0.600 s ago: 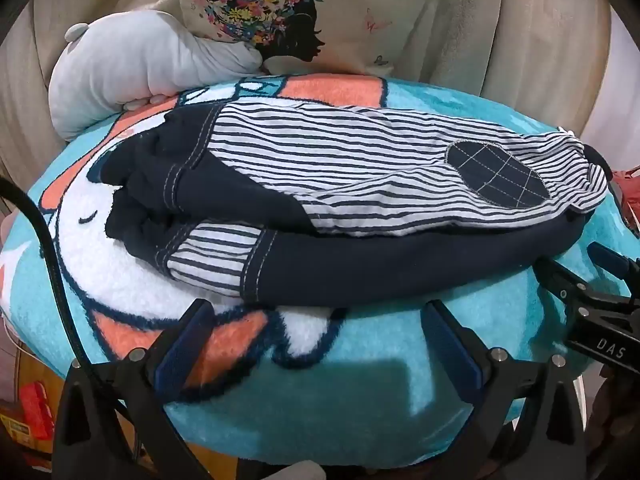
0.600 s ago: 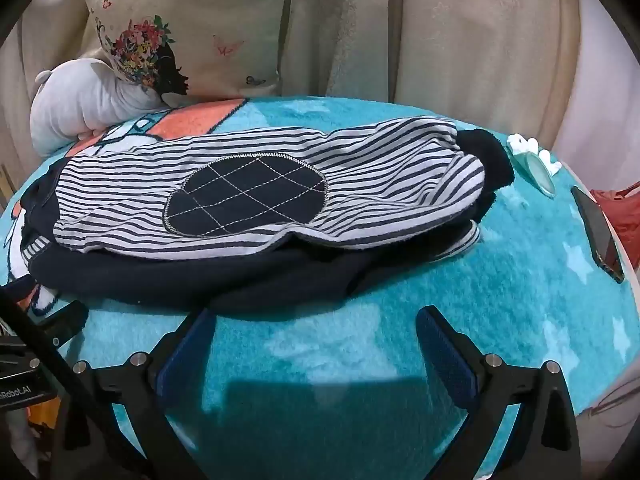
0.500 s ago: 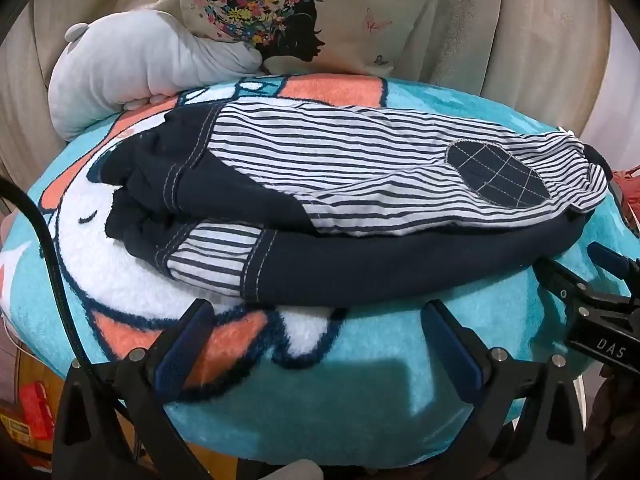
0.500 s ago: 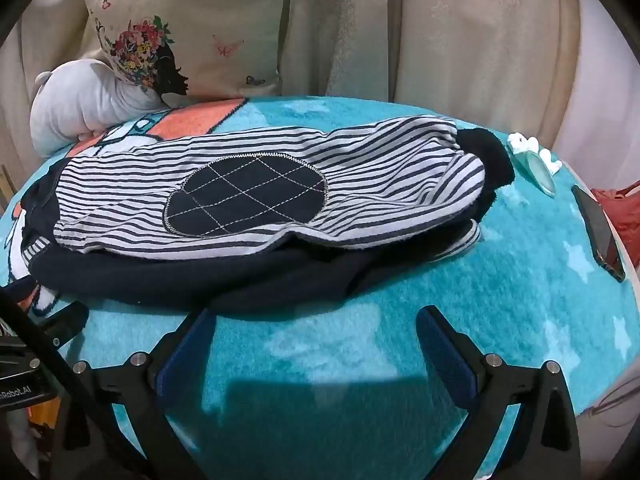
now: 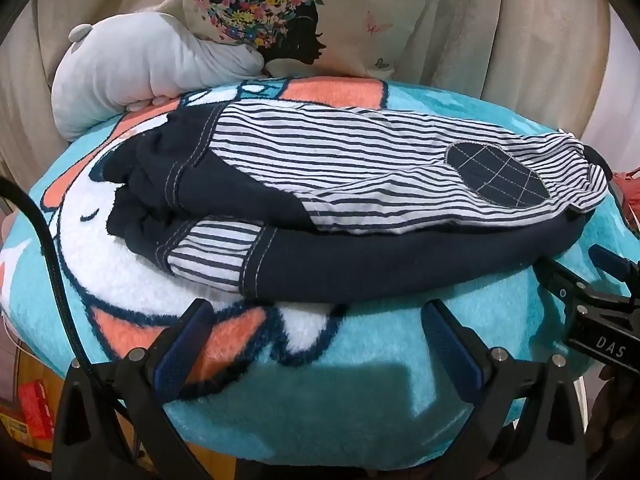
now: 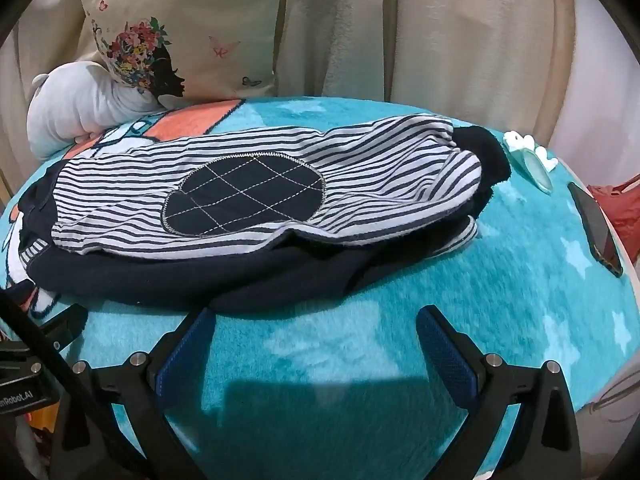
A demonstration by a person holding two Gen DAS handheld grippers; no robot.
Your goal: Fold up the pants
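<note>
The pants [image 5: 340, 184], navy with white-and-navy stripes and a quilted oval knee patch [image 5: 496, 172], lie folded lengthwise on a teal cartoon blanket [image 5: 320, 392]. They also show in the right wrist view [image 6: 256, 208]. My left gripper [image 5: 316, 316] is open and empty, just in front of the pants' near navy edge, near the waistband end. My right gripper [image 6: 316, 322] is open and empty, its left fingertip [image 6: 200, 320] close to the near navy edge, toward the cuff end. The right gripper's fingers also show at the right in the left wrist view [image 5: 592, 276].
A grey plush toy [image 5: 140, 76] and a printed cushion [image 5: 288, 20] stand behind the pants. A phone [image 6: 596, 228] and a small white-and-green object [image 6: 532, 156] lie on the blanket at the right. Curtains hang behind.
</note>
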